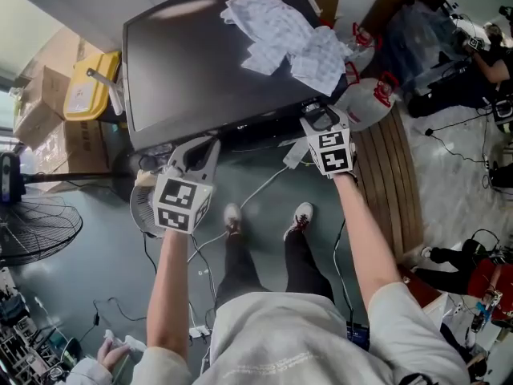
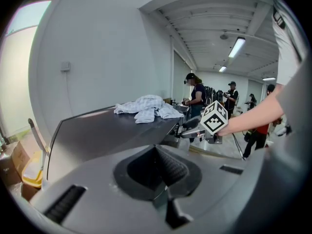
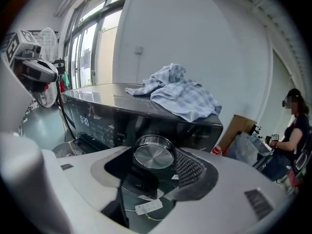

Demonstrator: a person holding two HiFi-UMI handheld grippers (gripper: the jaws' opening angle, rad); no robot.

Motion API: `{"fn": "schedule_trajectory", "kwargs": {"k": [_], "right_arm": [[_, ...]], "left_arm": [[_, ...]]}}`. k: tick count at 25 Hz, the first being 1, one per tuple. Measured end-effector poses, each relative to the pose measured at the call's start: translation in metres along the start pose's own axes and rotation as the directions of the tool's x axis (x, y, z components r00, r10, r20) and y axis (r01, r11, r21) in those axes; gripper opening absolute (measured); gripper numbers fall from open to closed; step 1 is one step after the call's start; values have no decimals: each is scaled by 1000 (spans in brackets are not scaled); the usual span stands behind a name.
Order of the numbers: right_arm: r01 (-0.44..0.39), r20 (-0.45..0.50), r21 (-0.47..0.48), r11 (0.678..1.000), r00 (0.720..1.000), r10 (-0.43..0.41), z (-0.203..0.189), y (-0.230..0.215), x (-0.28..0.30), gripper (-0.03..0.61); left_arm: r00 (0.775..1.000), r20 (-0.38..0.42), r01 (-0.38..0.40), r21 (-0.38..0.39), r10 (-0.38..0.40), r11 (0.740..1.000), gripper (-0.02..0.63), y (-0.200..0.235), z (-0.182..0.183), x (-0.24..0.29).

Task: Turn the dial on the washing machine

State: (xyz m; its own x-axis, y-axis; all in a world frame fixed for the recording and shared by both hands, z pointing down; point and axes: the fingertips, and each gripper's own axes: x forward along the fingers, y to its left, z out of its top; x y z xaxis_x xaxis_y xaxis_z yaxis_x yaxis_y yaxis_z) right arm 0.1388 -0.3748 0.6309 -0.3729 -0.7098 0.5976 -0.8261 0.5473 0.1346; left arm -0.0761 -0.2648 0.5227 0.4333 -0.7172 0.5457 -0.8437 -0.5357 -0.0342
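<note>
One silver dial sits on the washing machine's dark front panel, near its right edge, between the widely spread right tongs. The left tongs are pressed together, empty, by the front left corner. A crumpled cloth lies at the top's far right corner. Grey floor lies below, with a white wall behind.

Grey floor, white wall, tall windows
</note>
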Motion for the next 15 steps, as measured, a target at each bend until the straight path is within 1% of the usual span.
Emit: {"fn": "schedule_trajectory", "kwargs": {"k": [2,4,6,10,12,15], "right_arm": [[8,0,-4,1000,1000,-8,0,-2,1,278],[7,-7,1,1000,1000,-7,-1,-3,2,272],[-5,-9,33,999,1000,6,-1,-3,2,270],[-29,-10,96,995,999,30,-2,-4,2,268],[-44,-3,153,987,999,45,-3,-6,3,268],[-85,11,269,959,996,85,-4,-8,2,270]], "left_arm": [[1000,-5,1,-5,-1,1000,17,-1,-5,0],[1000,-9,-1,7,1,1000,17,-2,-7,0],[1000,-10,-1,27,1,1000,17,-4,-8,1],[1000,-4,8,34,-8,999,17,-8,-6,4],[1000,-1,12,37,-12,999,17,-9,-4,6],[1000,1,15,45,-15,999,17,-11,-3,6]]}}
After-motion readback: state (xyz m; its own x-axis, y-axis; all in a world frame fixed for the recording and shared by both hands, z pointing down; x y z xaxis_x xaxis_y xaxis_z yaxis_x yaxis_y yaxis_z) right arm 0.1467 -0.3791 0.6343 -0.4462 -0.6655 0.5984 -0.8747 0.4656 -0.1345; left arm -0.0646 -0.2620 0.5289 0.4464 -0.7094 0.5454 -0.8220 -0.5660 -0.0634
